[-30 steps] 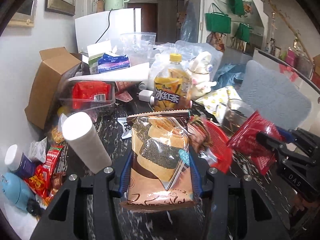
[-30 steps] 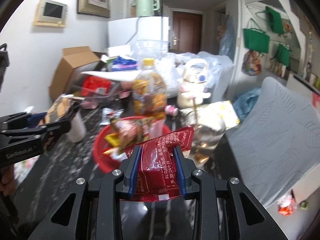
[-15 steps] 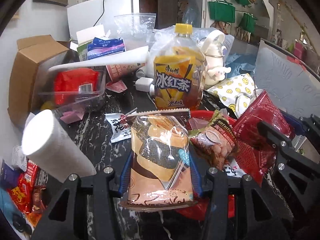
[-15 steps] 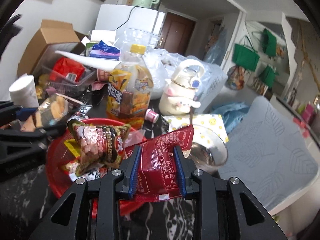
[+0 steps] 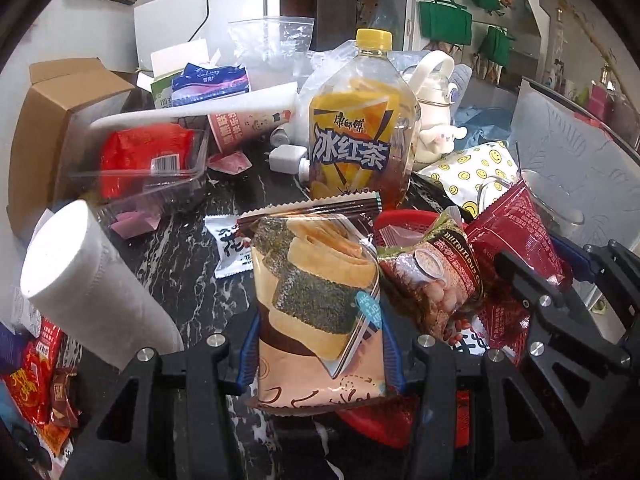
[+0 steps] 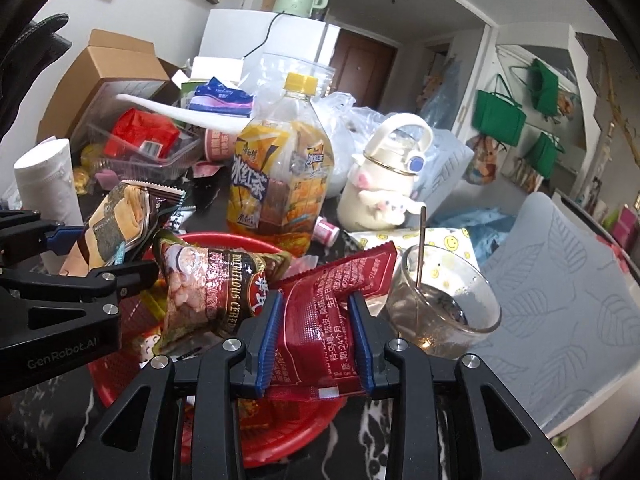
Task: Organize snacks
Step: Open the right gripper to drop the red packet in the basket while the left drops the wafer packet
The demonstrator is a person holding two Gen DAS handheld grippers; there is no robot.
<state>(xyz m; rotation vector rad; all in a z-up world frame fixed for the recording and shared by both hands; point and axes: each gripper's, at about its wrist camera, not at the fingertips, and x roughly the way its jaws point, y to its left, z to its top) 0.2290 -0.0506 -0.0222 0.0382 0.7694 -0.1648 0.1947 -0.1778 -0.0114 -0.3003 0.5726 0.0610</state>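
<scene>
**What you can't really make out here**

The basket is mostly buried under packets, only bits of red rim showing. The tea bottle loses its base behind the seaweed pack in the left view. The cereal bag covers whatever lies under it (some wrappers, unreadable). The snack pile at the left edge is cut off. Fine print on the red packet is too small to read.

Two fisheye wrist cams, each looking fwd and downward along its hand-held gripper, close over the cluttered surface. Both views share the red basket and iced tea bottle, w/ each catching the other's gripper.
</scene>
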